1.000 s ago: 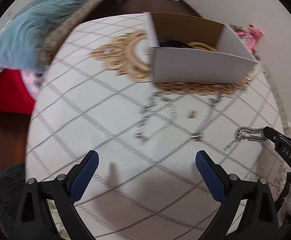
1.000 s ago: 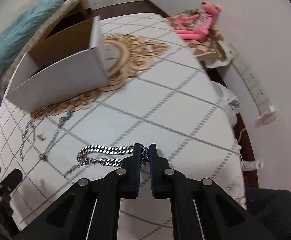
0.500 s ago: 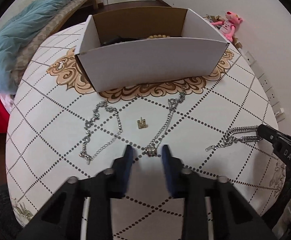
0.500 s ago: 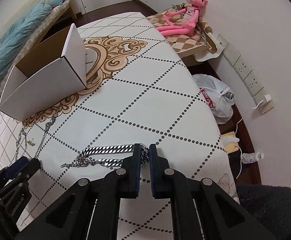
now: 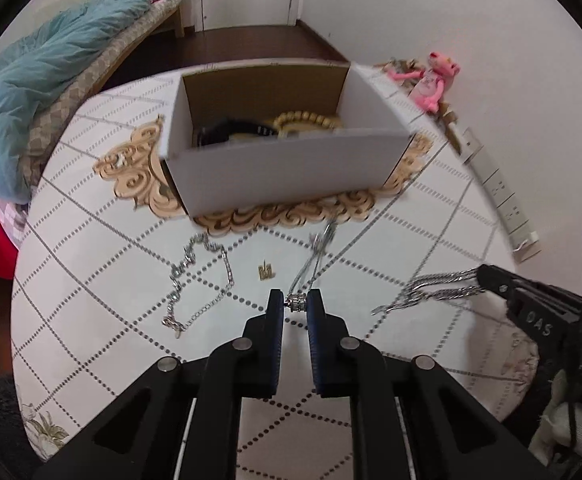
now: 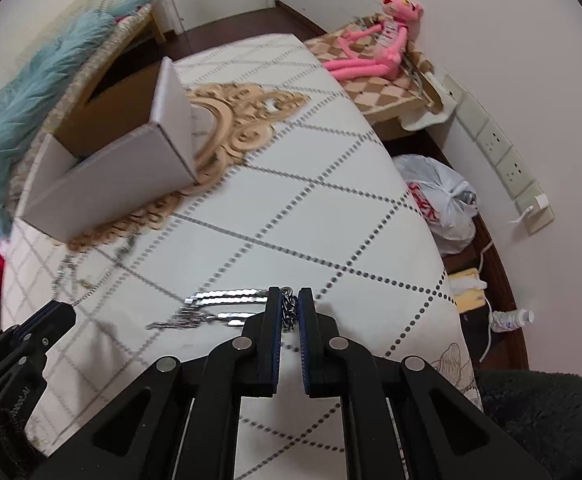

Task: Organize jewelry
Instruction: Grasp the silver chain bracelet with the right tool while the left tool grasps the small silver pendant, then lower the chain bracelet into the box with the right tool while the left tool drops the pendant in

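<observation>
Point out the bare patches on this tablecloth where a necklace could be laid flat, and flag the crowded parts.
Free: the wide stretch of tablecloth right of the white box, out to the table's far edge. Crowded: the strip in front of the box, where a loose silver chain, a small gold charm and the thin necklace lie close together; the thick chain fills the near edge.

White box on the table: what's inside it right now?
Inside the white box: a beige bead bracelet and a black item. The near wall hides the floor and anything lower.
</observation>
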